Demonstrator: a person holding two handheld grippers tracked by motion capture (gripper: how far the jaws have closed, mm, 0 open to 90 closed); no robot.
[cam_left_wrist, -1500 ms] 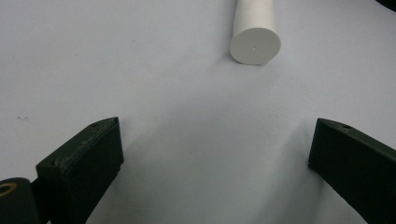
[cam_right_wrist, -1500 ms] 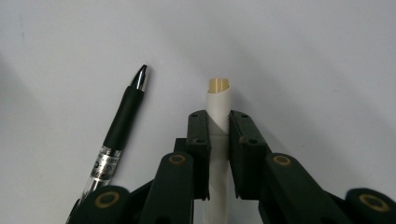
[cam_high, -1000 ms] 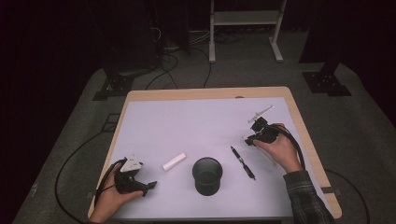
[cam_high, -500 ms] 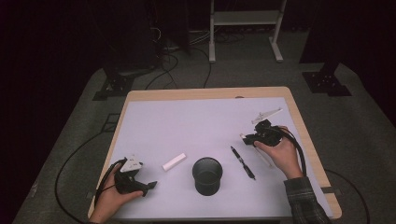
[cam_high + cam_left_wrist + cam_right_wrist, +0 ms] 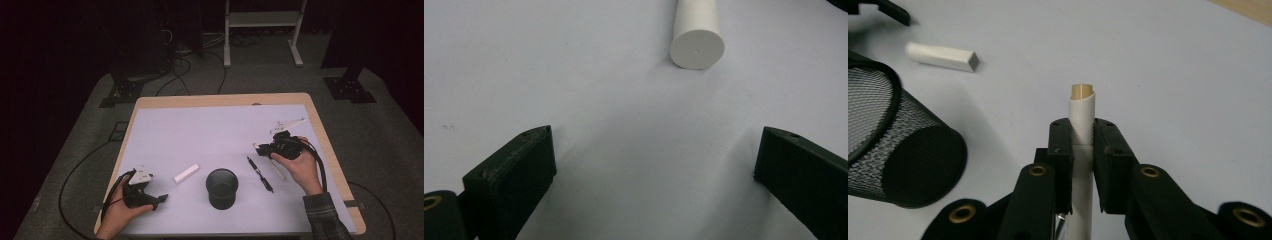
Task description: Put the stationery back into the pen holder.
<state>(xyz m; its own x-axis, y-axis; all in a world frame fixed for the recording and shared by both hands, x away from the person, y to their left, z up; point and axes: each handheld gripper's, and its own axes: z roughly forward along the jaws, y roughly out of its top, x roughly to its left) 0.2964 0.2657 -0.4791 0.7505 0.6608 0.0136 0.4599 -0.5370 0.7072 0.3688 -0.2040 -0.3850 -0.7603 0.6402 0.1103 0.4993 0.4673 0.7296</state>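
In the right gripper view my right gripper (image 5: pixel 1082 129) is shut on a white pen (image 5: pixel 1081 107) with a tan end, which sticks out past the jaw tips. From above, the right gripper (image 5: pixel 262 147) is at the table's right side and the white pen (image 5: pixel 278 170) slants back under the hand. A black pen (image 5: pixel 260 174) lies just left of it. A black mesh cup (image 5: pixel 221 187) stands at the front centre. My left gripper (image 5: pixel 159 200) rests open at the front left. A white stick (image 5: pixel 697 35) lies ahead of the left gripper (image 5: pixel 654 165).
The white stick (image 5: pixel 186 172) lies between the left gripper and the cup. The mesh cup (image 5: pixel 893 145) appears at the left of the right gripper view, with the stick (image 5: pixel 943 55) beyond it. The lilac mat (image 5: pixel 210 135) covers most of the wooden table (image 5: pixel 330 150).
My right gripper has shifted slightly and risen a little, still shut on the white pen. The left gripper has kept still.
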